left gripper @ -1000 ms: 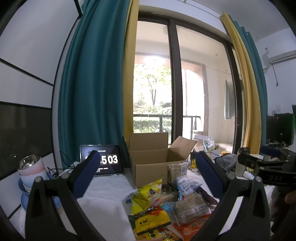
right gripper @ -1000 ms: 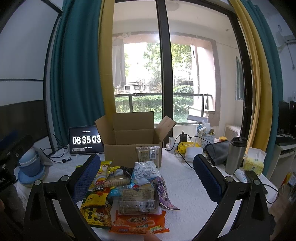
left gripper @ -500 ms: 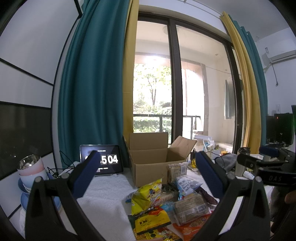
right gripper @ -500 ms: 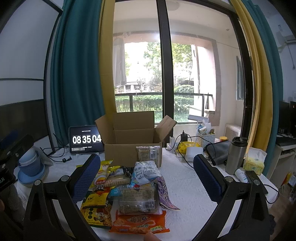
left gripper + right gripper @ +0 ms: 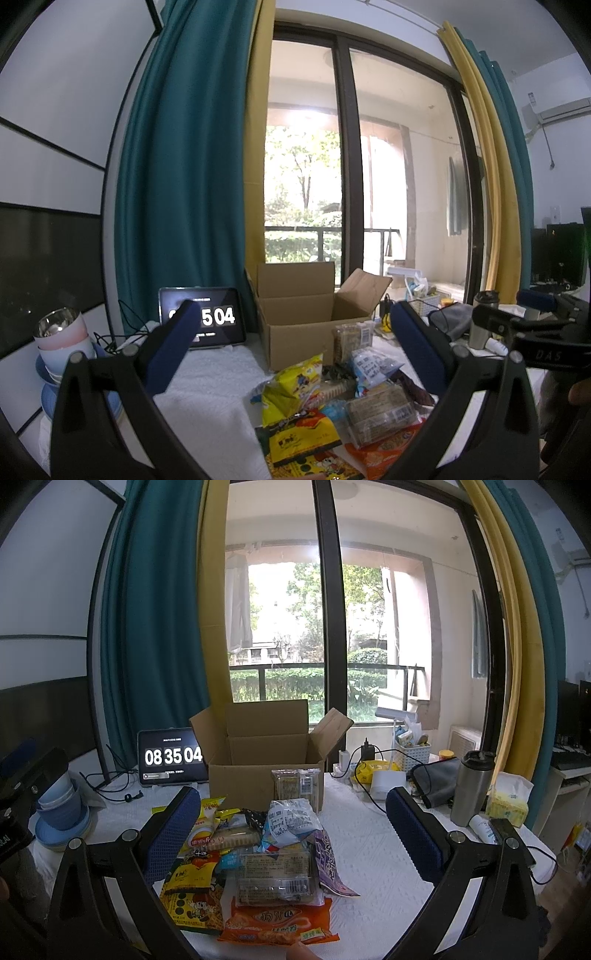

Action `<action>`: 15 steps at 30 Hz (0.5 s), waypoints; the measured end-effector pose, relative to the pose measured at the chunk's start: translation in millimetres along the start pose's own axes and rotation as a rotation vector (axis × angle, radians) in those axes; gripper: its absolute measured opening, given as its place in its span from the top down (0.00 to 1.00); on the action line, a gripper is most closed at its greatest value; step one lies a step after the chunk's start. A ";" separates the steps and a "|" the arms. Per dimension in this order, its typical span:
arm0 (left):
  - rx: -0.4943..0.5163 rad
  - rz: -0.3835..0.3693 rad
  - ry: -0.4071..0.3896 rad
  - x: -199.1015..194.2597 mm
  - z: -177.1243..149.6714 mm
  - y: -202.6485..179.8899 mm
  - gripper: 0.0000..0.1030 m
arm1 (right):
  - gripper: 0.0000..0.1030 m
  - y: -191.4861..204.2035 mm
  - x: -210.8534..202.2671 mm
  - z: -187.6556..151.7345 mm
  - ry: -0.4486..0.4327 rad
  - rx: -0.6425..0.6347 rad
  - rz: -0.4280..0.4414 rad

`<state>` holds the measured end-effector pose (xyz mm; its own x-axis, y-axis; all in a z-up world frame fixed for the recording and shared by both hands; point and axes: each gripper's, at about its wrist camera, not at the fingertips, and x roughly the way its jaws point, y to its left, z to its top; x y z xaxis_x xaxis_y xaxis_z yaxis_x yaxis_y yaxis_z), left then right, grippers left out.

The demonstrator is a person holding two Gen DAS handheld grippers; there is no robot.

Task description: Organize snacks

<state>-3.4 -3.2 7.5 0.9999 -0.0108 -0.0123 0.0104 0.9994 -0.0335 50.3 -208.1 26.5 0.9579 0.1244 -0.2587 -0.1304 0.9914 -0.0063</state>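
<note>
We hold both tools above the near edge of the table [image 5: 373, 853], and nothing has been picked up yet. The left gripper [image 5: 291, 350] has its blue pads spread wide with nothing between them, and the right gripper [image 5: 291, 834] is likewise fully apart and empty. Our landmark is the open cardboard box [image 5: 266, 771], flaps up, standing toward the window. The snack pile [image 5: 255, 864] lies directly in front of the box, on our side of it; one clear-wrapped cracker pack [image 5: 295, 786] leans upright against the box's front wall. Nearest us in the pile sits the orange packet [image 5: 277, 923], with the yellow bag [image 5: 192, 893] to its left and a clear tray pack [image 5: 275, 875] between them and the box. We judge the main risk to be the overlap: the packets lie on one another, so closing on one may drag or tip a neighbour off the table's near edge. The slick film could also slip from the pads, and squeezing hard might crush the crackers. To the right of the box, the steel tumbler [image 5: 472, 786] and loose cables [image 5: 373, 797] could be snagged by a wide swing.
</note>
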 end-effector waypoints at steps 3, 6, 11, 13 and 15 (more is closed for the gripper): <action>0.001 0.000 0.001 -0.3 0.1 -0.4 0.00 | 0.00 -0.4 0.0 0.7 0.001 0.000 0.000; 0.001 0.001 0.001 -0.3 0.0 -0.3 0.00 | 0.00 0.1 -0.1 0.1 0.001 0.000 0.002; 0.000 0.001 0.000 -0.2 -0.1 -0.1 0.00 | 0.00 -0.2 -0.3 -0.8 0.002 0.001 0.001; 0.000 0.001 0.000 -0.1 -0.2 -0.2 0.00 | 0.00 0.0 -0.7 -1.1 0.002 0.001 0.001; 0.001 0.001 0.000 -0.4 0.0 -0.5 0.00 | 0.00 0.3 -0.5 -2.0 0.003 0.001 0.001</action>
<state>-3.9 -3.6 7.5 0.9999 -0.0100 -0.0127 0.0096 0.9994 -0.0321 49.3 -207.9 24.7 0.9571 0.1251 -0.2613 -0.1311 0.9914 -0.0055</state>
